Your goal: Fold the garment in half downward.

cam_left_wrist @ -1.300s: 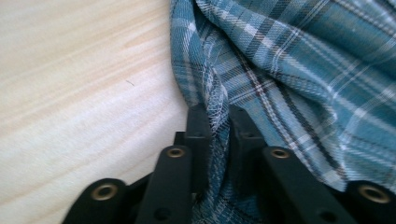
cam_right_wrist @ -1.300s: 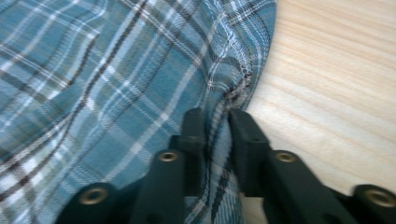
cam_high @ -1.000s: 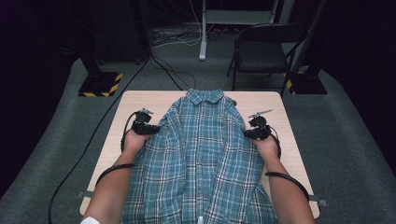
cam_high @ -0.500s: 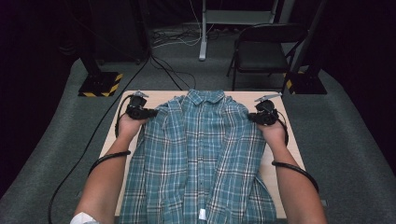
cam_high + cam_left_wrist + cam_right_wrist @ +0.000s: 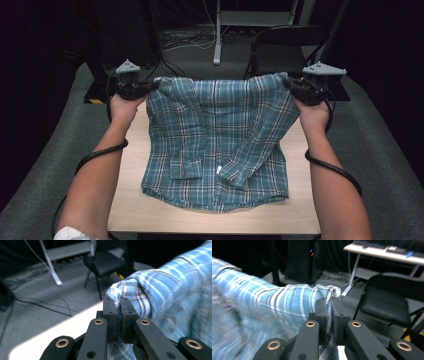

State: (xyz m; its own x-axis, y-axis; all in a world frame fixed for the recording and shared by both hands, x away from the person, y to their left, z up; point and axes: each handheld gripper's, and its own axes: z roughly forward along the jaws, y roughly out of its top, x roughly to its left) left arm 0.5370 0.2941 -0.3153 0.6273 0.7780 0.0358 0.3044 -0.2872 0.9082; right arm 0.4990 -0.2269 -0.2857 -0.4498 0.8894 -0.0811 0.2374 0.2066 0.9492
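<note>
Shirt (image 5: pixel 217 135) higher now, chair (image 5: pixel 285 52) behind

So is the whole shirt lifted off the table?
No: the grippers hold the shirt up by its shoulders, but its hem and lower part lie on the table.

Both grippers, left gripper (image 5: pixel 150 87) at ten o'clock, right gripper (image 5: pixel 291 86) at two, pinch the plaid shirt (image 5: pixel 217 142) above the wooden table (image 5: pixel 130 200).

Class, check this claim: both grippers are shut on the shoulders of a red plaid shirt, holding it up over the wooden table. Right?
Not quite: the shirt is blue-green plaid, not red, as the high view shows. The left gripper and right gripper are shut on its shoulders over the table.
</note>
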